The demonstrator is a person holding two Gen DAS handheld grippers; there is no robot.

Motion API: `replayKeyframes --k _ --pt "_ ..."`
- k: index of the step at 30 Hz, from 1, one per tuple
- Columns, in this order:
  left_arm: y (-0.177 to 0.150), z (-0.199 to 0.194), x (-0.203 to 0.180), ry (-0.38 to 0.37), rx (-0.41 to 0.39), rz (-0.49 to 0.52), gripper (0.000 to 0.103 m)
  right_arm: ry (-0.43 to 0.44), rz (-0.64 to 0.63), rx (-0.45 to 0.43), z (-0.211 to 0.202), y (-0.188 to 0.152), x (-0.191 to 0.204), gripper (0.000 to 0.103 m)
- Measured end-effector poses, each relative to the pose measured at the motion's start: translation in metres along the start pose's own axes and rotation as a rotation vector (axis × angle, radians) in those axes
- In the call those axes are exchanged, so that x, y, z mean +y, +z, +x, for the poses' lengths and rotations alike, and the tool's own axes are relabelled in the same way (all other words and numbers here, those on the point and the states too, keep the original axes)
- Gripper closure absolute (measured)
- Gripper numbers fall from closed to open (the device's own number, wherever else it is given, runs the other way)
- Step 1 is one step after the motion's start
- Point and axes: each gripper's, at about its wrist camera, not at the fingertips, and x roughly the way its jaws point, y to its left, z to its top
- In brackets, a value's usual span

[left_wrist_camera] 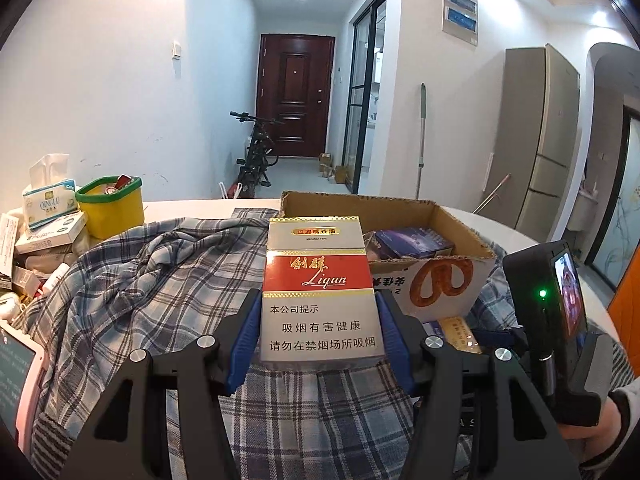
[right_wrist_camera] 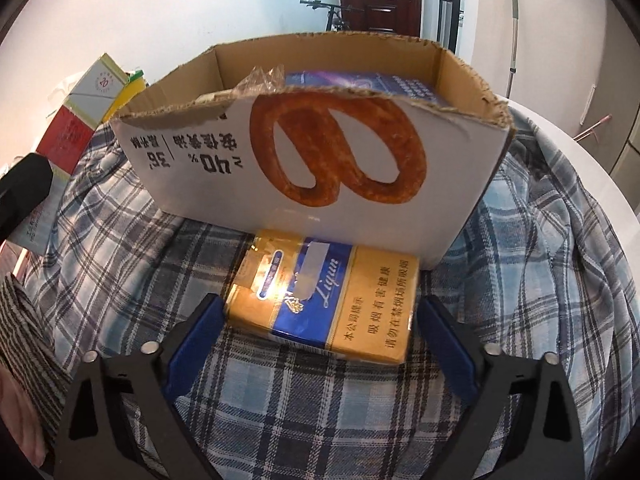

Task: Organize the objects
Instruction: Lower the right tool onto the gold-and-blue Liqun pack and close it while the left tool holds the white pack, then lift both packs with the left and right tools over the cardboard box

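A red-and-white Liqun cigarette carton [left_wrist_camera: 318, 268] stands upright between the blue pads of my left gripper [left_wrist_camera: 318, 304], which is shut on its lower half. The same carton shows at the left edge of the right wrist view [right_wrist_camera: 76, 120]. A gold-and-blue Liqun carton [right_wrist_camera: 340, 300] lies flat on the plaid cloth [right_wrist_camera: 320, 400], against the front wall of a cut-down cardboard box [right_wrist_camera: 320, 152] printed with a pretzel. My right gripper [right_wrist_camera: 320, 308] straddles this carton, open, with a thin gap at each pad. A dark blue pack [right_wrist_camera: 400, 88] lies inside the box.
The plaid cloth [left_wrist_camera: 160, 272] covers a round white table [left_wrist_camera: 200, 208]. At its left are a yellow tub with a green rim [left_wrist_camera: 112, 208], a tissue pack [left_wrist_camera: 48, 200] and small boxes. The right gripper's black housing with a screen [left_wrist_camera: 560, 308] is close on the right.
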Motion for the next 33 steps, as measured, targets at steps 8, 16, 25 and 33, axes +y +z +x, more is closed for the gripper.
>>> replayKeyframes --k 8,16,25,33 --pt "0.000 0.000 -0.001 -0.006 0.002 0.000 0.044 -0.001 -0.004 0.007 0.003 0.000 0.001 0.013" --pt "0.001 -0.017 -0.004 -0.032 -0.083 0.018 0.044 0.026 -0.016 -0.136 -0.019 -0.004 0.005 0.013" --pt "0.001 -0.034 -0.012 -0.016 -0.175 0.065 0.044 0.012 -0.062 -0.409 -0.065 -0.007 0.016 0.013" --pt "0.003 -0.031 -0.007 -0.008 -0.163 0.046 0.044 0.018 -0.061 -0.434 -0.071 -0.003 0.003 0.013"
